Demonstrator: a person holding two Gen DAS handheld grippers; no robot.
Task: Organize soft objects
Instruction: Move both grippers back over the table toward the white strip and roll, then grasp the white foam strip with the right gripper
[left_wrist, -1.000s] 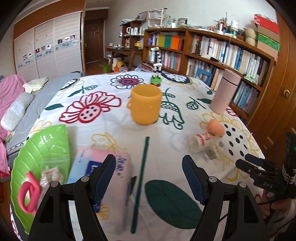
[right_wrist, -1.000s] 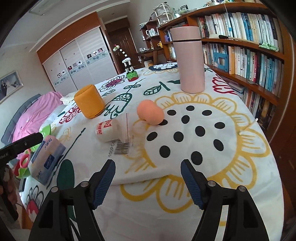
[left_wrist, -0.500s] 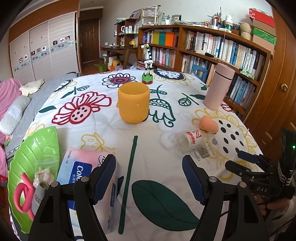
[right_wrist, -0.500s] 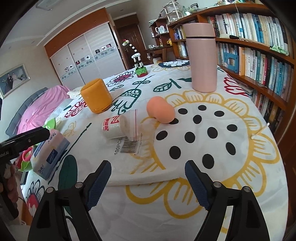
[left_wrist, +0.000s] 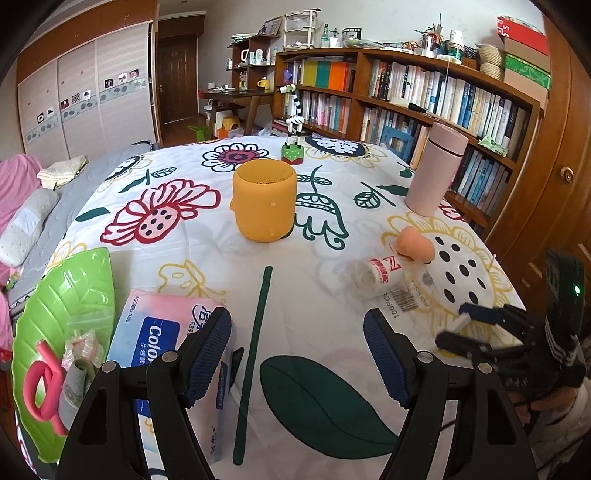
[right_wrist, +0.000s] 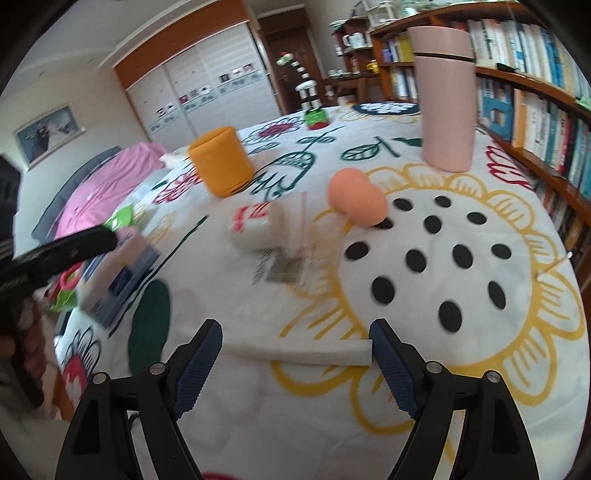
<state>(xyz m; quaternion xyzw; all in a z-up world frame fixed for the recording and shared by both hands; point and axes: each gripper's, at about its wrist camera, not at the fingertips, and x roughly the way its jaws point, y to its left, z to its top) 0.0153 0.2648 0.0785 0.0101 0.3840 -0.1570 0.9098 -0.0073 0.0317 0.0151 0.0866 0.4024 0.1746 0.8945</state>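
Floral-print tablecloth (left_wrist: 192, 254) carries a pink-and-blue soft tissue pack (left_wrist: 162, 347) at its left edge beside a green leaf-shaped plastic tray (left_wrist: 70, 295). Left gripper (left_wrist: 297, 356) hovers spread wide, nothing between the fingers, left pad above the pack. Right gripper (right_wrist: 295, 363) likewise spread, straddling a folded white paper strip (right_wrist: 295, 350); beyond it a peach egg-shaped makeup sponge (right_wrist: 356, 201) touches a clear bag of cotton pads (right_wrist: 258, 229)

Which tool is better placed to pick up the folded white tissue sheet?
Right tool, probably: the folded white tissue sheet lies between its open fingers. The left tool is open over bare cloth.
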